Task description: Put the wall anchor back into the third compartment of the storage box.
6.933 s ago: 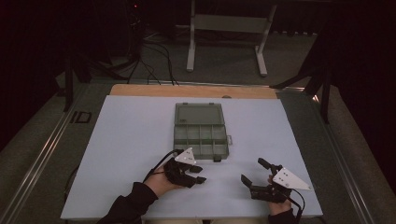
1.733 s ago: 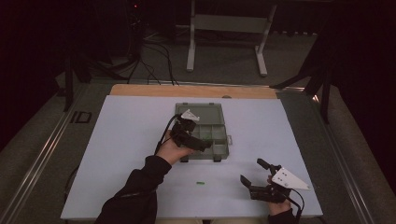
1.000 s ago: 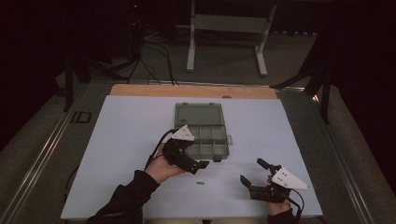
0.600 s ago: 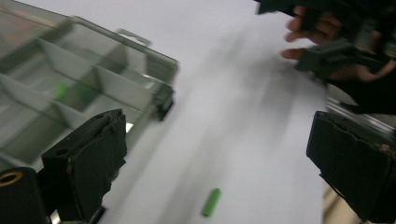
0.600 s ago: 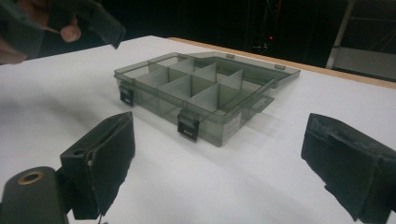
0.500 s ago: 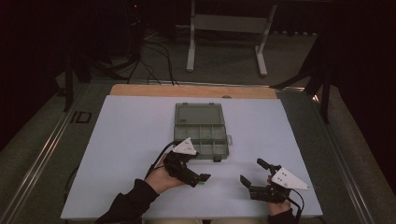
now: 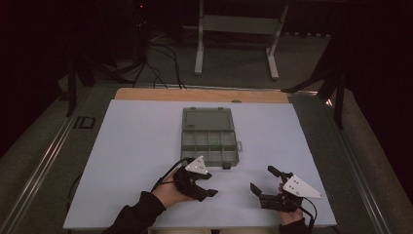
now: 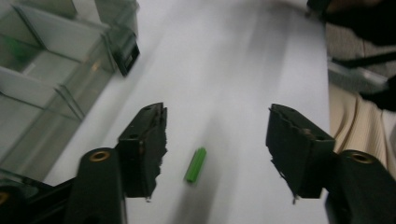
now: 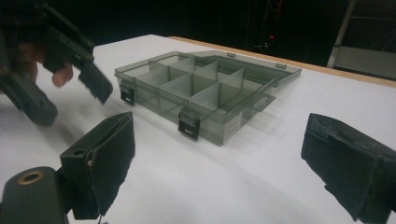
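Green peg [image 8: 195, 164] on white tabletop [image 7: 136, 146], between closing left gripper [image 8: 217, 140] fingers, untouched; right gripper [image 9: 217, 154] fingers wide, empty; room dark.

You are working in a dim lab or recording studio: a white-topped table [image 7: 146, 146], a metal stand [image 7: 236, 29] and loose cables [image 7: 156, 73] on the dark floor beyond the table's far edge.

Black two-jaw grippers [image 7: 207, 186] with grey triangular plates, trailing cables, dark sleeves
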Action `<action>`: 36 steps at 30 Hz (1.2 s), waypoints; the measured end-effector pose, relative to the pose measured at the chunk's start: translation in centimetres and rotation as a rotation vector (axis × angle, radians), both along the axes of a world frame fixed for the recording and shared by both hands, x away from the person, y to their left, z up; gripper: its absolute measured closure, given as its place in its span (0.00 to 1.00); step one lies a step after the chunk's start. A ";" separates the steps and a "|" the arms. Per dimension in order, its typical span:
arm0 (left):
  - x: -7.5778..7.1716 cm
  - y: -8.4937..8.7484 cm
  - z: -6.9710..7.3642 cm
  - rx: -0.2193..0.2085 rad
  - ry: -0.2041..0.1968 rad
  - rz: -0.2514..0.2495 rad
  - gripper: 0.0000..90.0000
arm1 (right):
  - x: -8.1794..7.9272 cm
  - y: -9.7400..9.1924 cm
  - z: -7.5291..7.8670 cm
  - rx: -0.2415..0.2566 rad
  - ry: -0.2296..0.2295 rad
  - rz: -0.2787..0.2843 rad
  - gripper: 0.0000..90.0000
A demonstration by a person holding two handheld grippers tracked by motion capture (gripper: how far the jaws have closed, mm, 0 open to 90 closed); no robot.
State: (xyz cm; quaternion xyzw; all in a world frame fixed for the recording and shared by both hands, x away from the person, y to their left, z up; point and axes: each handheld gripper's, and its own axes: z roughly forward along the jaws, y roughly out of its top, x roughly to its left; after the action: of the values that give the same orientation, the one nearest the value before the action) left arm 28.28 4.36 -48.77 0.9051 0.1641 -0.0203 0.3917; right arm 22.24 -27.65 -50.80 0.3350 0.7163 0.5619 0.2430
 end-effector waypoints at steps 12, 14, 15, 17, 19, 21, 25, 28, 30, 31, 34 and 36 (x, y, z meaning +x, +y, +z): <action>0.0 -0.3 -1.9 0.095 -0.039 -0.026 0.70 | 0.0 0.0 0.0 -0.003 0.001 0.001 0.11; 0.0 -0.4 -2.0 0.107 -0.041 -0.034 0.72 | 0.0 0.0 0.0 -0.003 -0.001 0.003 0.11; 0.0 -0.5 -2.2 0.111 -0.043 -0.028 0.73 | 0.0 0.0 0.0 -0.003 -0.001 0.003 0.11; 0.0 -0.6 -2.4 0.120 -0.049 -0.029 0.75 | 0.0 0.0 0.0 -0.004 0.001 0.002 0.11; 0.0 -0.8 -2.5 0.131 -0.055 -0.035 0.77 | 0.0 0.0 0.0 -0.001 0.000 0.000 0.11; -0.2 -0.9 -2.5 0.140 -0.073 -0.036 0.80 | 0.0 0.0 0.0 -0.001 0.000 0.001 0.11; -0.2 -1.0 -2.5 0.155 -0.081 -0.038 0.87 | 0.0 0.0 0.0 -0.003 0.001 0.001 0.11; -0.3 -1.1 -2.4 0.163 -0.090 -0.045 0.91 | 0.0 0.0 0.0 -0.004 0.000 0.003 0.11; -0.3 -1.1 -2.4 0.162 -0.088 -0.044 0.92 | 0.0 0.0 0.0 -0.004 0.000 0.003 0.11; -0.2 -1.1 -2.4 0.159 -0.082 -0.046 0.92 | 0.0 0.0 0.0 -0.005 -0.001 0.002 0.11; -0.1 -1.0 -2.2 0.147 -0.062 -0.048 0.92 | 0.0 0.0 0.0 -0.004 0.001 0.001 0.11; 0.0 -0.9 -1.8 0.133 -0.058 -0.040 0.92 | 0.0 0.0 0.0 -0.003 0.001 0.001 0.11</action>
State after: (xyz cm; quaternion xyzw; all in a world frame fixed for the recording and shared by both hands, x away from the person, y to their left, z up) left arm 28.29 3.50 -50.53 0.9324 0.1355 0.0089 0.3350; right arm 22.27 -27.63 -50.85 0.3344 0.7174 0.5608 0.2428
